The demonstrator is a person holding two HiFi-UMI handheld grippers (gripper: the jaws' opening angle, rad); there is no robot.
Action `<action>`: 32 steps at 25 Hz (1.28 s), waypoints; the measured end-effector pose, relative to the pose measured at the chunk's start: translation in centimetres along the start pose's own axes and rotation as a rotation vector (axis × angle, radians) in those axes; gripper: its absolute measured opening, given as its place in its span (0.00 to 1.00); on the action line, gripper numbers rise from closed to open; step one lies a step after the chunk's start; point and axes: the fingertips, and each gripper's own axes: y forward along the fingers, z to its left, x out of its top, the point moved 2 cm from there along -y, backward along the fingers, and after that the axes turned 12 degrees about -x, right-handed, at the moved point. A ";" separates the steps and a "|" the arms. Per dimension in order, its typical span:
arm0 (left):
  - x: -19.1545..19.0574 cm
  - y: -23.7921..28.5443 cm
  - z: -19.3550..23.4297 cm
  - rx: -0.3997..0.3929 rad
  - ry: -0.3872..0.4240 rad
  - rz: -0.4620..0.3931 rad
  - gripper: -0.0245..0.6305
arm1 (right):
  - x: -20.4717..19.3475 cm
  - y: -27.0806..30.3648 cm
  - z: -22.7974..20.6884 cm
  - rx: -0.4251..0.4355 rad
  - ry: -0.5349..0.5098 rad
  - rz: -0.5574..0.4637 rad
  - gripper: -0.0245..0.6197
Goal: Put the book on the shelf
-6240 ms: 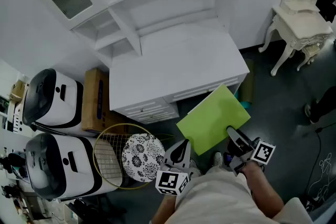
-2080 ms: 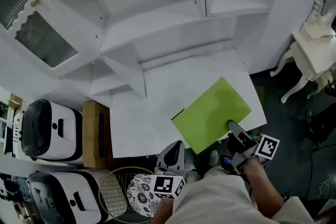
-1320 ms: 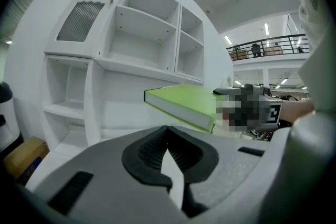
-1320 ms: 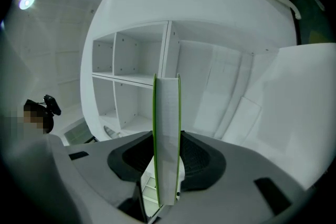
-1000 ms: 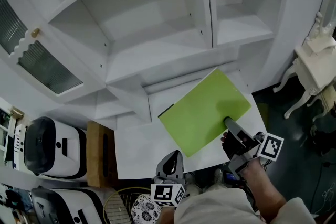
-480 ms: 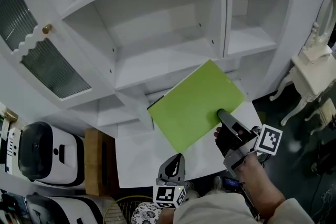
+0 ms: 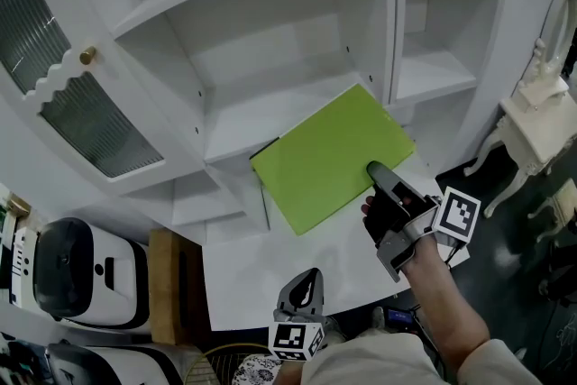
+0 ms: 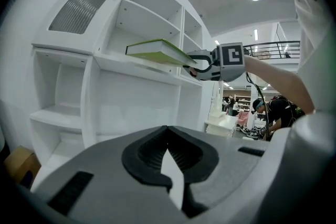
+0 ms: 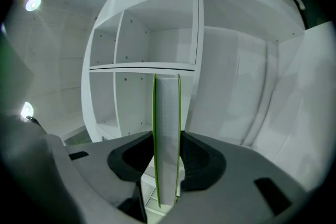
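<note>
Jaws of the right gripper point(image 7: 373, 170) clamp one green book point(image 7: 325, 160).

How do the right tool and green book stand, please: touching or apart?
Touching: the right gripper view shows the right tool clamping the green book by both covers.

Furniture showroom, white shelf unit point(image 7: 394, 22), dressing table point(image 7: 539, 116)

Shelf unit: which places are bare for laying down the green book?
The wide compartment, between the glass door and the upright divider, is bare. So is the narrow compartment right of that divider, and the counter top below. Crowded only at the lower left: white appliances and a cardboard box.
</note>
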 end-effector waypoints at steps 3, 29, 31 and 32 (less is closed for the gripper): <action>-0.1 -0.1 -0.1 -0.007 0.001 0.003 0.04 | 0.5 1.1 0.1 -0.007 -0.005 -0.015 0.28; -0.9 -0.4 0.3 -0.003 -0.014 0.010 0.04 | 3.3 8.2 -0.9 -0.133 0.135 -0.143 0.28; -0.8 -0.4 0.4 -0.002 -0.014 0.008 0.04 | 3.3 8.5 -1.2 -0.148 0.167 -0.150 0.28; -0.7 -0.4 0.5 -0.001 -0.015 0.007 0.04 | 3.3 8.7 -1.4 -0.154 0.181 -0.153 0.28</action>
